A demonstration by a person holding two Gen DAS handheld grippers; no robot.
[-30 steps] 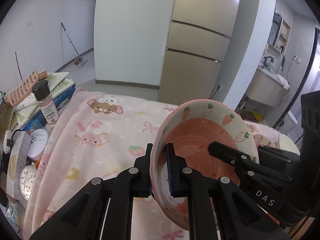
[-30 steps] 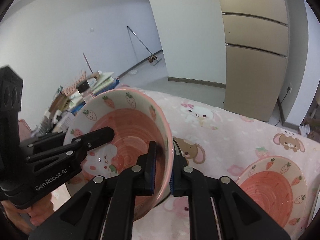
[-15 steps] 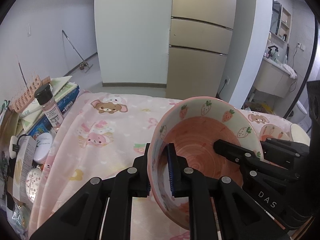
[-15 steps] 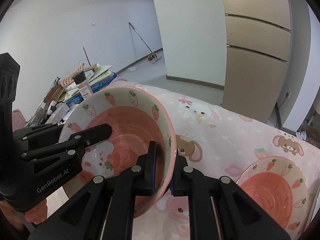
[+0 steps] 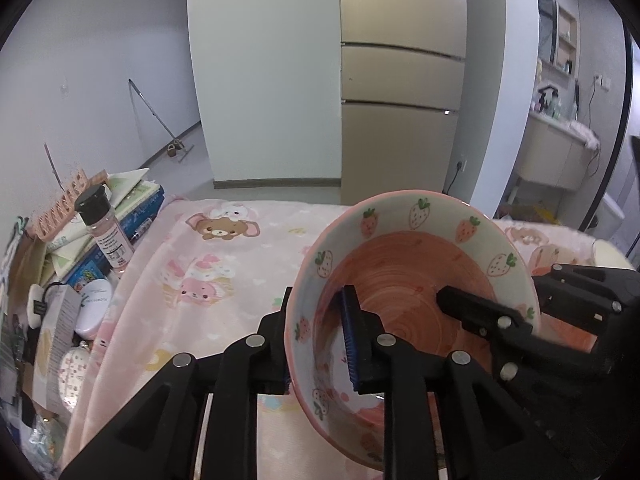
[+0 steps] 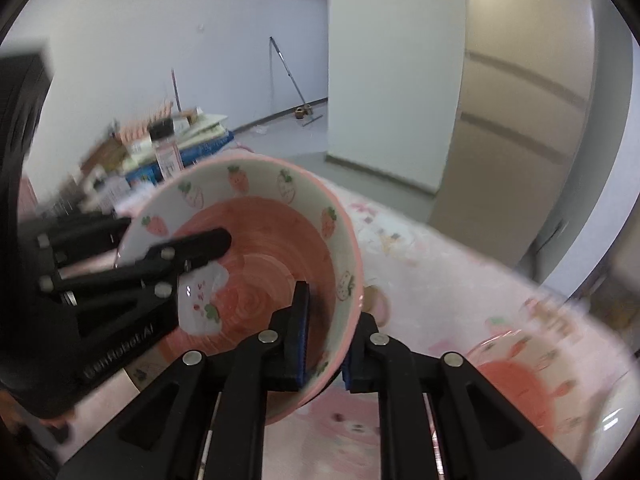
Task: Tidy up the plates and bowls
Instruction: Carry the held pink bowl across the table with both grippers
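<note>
A pink bowl with strawberries on its rim hangs above the pink cartoon tablecloth, caught between both grippers. My left gripper straddles the bowl's left rim. Its jaws are opening, and a gap shows between the inner blue pad and the wall. My right gripper straddles the opposite rim, pads still against the wall though its jaws are beginning to open. A second strawberry bowl rests on the cloth at the lower right.
Stacked books, a spice bottle with a black cap and small packets crowd the table's left edge. A beige fridge and a white wall stand beyond the table. A white dish edge shows at far right.
The left gripper's jaws have spread apart at the rim. The bowl has tipped from steeply tilted toward more level. The right wrist view has rolled and is now blurred.
</note>
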